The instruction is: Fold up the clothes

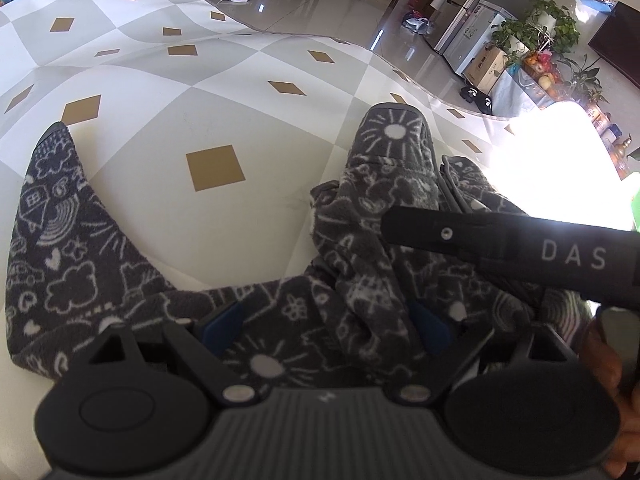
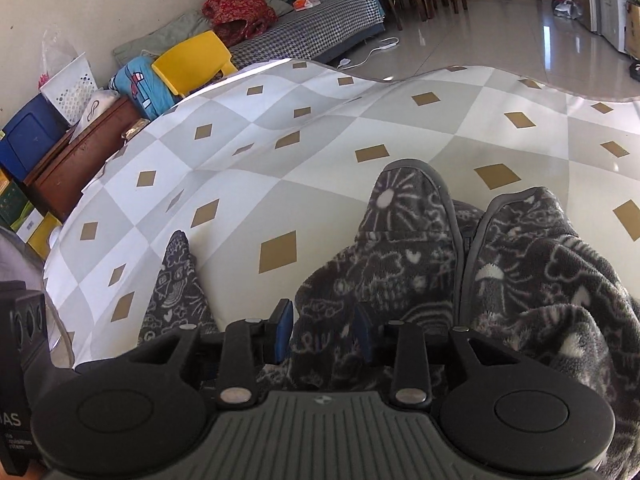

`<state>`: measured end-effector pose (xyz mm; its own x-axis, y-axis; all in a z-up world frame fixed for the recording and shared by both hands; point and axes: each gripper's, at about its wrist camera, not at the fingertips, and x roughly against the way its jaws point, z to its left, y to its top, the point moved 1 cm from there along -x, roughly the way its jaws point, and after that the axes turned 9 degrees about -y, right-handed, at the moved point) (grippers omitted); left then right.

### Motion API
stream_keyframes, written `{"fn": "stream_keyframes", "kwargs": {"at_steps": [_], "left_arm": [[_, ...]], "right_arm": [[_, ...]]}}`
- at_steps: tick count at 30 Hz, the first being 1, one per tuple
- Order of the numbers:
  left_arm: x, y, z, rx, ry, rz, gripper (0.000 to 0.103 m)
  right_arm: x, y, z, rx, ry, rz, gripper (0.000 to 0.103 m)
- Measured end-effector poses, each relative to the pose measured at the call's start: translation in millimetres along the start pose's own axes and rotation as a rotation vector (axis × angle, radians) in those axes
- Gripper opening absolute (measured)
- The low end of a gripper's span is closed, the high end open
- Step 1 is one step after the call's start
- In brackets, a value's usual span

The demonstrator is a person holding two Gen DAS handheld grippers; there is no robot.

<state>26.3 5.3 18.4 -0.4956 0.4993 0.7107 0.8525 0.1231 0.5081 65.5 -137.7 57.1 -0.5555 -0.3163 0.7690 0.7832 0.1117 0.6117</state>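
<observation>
My left tool (image 1: pixel 326 328) stands wide apart, the grey patterned fleece garment (image 1: pixel 360 240) lying loose between its fingers on the checked tabletop (image 1: pixel 160 80). My right tool (image 2: pixel 320 330) has fleece bunched between its pads; I cannot tell whether they grip it.

We see one dark grey fleece garment (image 1: pixel 360 240) (image 2: pixel 420 264) with white doodles of suns, clouds and hearts, lying rumpled on the checked cloth. Its bulk is bunched toward four o'clock in the left wrist view, zip edges apart, while one sleeve (image 1: pixel 52 240) (image 2: pixel 176 284) stretches flat toward nine o'clock.
</observation>
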Motion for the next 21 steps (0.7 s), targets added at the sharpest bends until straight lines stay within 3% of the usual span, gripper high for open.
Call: {"fn": "stream_keyframes", "kwargs": {"at_steps": [16,19,21], "left_arm": [[3.1,-10.4,-2.9,-0.075,-0.018,0.023,0.092],[5.0,-9.1,-2.5,-0.073,-0.026,0.020,0.092],[7.5,-7.0,-2.0,-0.070,-0.035,0.014,0.094]], "right_arm": [[-25.3,-12.6,30.4,0.219,-0.068,0.076,0.041],[-27.5,-15.5,31.0,0.250,-0.110,0.073,0.021],[-25.4,-15.2,29.0,0.247,-0.125,0.059,0.014]]}}
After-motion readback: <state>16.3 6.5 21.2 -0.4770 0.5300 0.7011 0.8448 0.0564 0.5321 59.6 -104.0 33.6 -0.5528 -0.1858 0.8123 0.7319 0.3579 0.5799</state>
